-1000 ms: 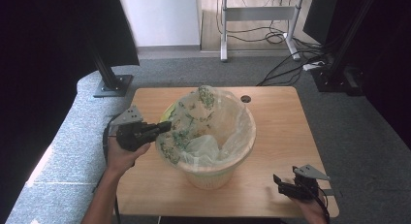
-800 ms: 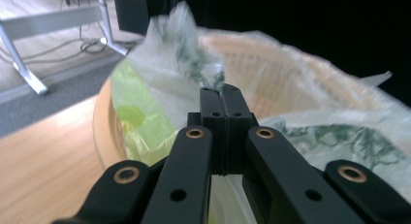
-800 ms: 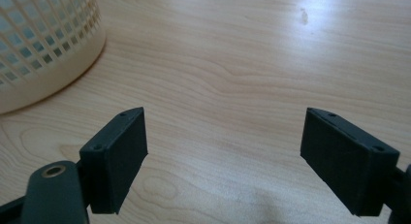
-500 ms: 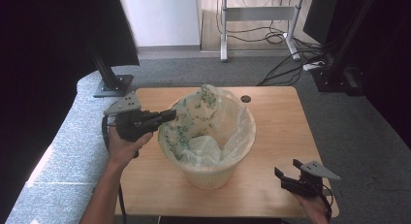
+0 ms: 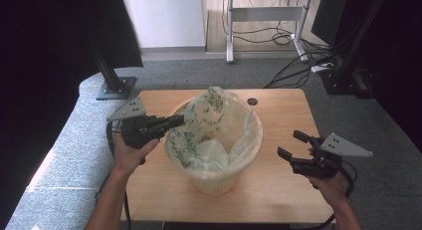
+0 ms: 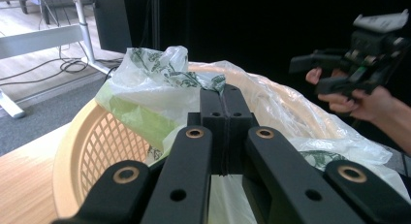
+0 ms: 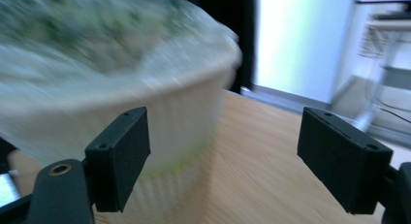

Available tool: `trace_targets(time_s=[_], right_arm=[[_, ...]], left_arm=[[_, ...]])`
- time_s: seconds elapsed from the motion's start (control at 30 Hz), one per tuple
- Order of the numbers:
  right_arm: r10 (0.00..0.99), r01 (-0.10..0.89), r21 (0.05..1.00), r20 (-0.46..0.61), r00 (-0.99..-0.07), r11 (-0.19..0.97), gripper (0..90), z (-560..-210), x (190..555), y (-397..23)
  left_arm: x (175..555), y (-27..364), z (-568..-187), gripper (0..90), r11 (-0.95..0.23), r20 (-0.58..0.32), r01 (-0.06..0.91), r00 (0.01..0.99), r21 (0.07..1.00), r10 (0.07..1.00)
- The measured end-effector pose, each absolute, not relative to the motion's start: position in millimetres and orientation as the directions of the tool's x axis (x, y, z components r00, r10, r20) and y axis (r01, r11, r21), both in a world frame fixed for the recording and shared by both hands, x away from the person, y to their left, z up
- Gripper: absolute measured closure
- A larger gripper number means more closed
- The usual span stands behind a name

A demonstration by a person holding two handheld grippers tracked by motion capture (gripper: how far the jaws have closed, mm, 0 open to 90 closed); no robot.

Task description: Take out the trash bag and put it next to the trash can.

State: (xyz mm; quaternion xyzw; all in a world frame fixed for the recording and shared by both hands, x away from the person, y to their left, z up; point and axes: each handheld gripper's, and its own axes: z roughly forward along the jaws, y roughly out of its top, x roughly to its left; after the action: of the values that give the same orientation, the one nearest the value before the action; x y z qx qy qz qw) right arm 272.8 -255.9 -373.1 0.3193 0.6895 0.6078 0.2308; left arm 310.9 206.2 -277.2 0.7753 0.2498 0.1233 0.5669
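Note:
A beige lattice basket (image 5: pixel 219 182) stands mid-table, lined with a clear plastic bag (image 5: pixel 209 115) printed in green. My left gripper (image 5: pixel 178 120) reaches in from the left, shut on the bag's edge above the basket's left rim. In the left gripper view its jaws (image 6: pixel 224 90) are pressed together, with the bag (image 6: pixel 145 83) bunched at their tips over the basket (image 6: pixel 106 141). My right gripper (image 5: pixel 291 144) hangs open to the right of the basket, holding nothing. Farther off in the left gripper view it (image 6: pixel 310 74) is held in a hand. The right gripper view is blurred, with the open jaws (image 7: pixel 225 136) facing the basket wall (image 7: pixel 179 117).
The wooden table (image 5: pixel 278 110) has a small dark cable hole (image 5: pixel 252 101) behind the basket. A black stand base (image 5: pixel 117 85) sits on the grey carpet at the far left. Desk legs and cables (image 5: pixel 293 41) lie beyond the table.
My right gripper has risen from the table's front right corner and stayed open. My left gripper has lifted the bag's edge slightly and stayed shut on it.

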Motion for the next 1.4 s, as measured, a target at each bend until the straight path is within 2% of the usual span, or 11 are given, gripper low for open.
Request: trace_targets(time_s=[0.2,0.3,0.43,0.67,0.83,0.9,1.03,1.13,1.23,1.4], right_arm=[[0.615,0.148,0.987,0.079,-0.784,0.061,17.6,-350.5,268.2,-228.1],[0.544,0.142,0.987,0.077,-0.836,0.079,17.4,-342.7,264.4,-208.2],[0.446,0.123,0.986,0.061,-0.893,0.111,22.2,-335.3,259.4,-189.1],[0.323,0.097,0.977,0.031,-0.946,0.191,24.3,-326.5,251.7,-151.5],[0.306,0.089,0.958,0.001,-0.952,0.272,31.5,-327.5,250.5,-128.5],[0.296,0.089,0.949,-0.005,-0.955,0.302,38.1,-329.5,251.8,-124.0],[0.253,0.066,0.940,-0.022,-0.967,0.335,66.4,-330.8,253.5,-121.4],[0.221,0.056,0.939,-0.021,-0.975,0.338,81.3,-329.5,253.9,-121.4],[0.229,0.065,0.939,-0.015,-0.973,0.337,87.6,-327.7,254.3,-122.0],[0.270,0.062,0.962,-0.012,-0.963,0.264,89.3,-316.5,256.4,-128.3]], left_arm=[[310.8,206.0,-277.6,90.0,-0.216,-0.113,0.258,0.846,0.942,0.520],[306.3,203.1,-278.4,90.0,-0.235,-0.087,0.240,0.849,0.942,0.521],[308.0,204.1,-280.3,90.0,-0.231,-0.097,0.250,0.847,0.940,0.523],[315.8,209.4,-280.6,90.0,-0.199,-0.137,0.280,0.838,0.939,0.528],[317.2,211.1,-281.5,90.0,-0.186,-0.155,0.289,0.839,0.939,0.521],[317.4,211.3,-281.4,90.0,-0.185,-0.156,0.289,0.840,0.939,0.520],[317.9,210.8,-281.2,90.0,-0.179,-0.166,0.294,0.843,0.939,0.511],[317.9,210.2,-282.0,90.0,-0.183,-0.164,0.293,0.845,0.938,0.509],[318.2,209.3,-284.4,90.0,-0.182,-0.169,0.297,0.846,0.938,0.506],[318.7,206.6,-289.1,90.0,-0.192,-0.169,0.300,0.849,0.935,0.501]])
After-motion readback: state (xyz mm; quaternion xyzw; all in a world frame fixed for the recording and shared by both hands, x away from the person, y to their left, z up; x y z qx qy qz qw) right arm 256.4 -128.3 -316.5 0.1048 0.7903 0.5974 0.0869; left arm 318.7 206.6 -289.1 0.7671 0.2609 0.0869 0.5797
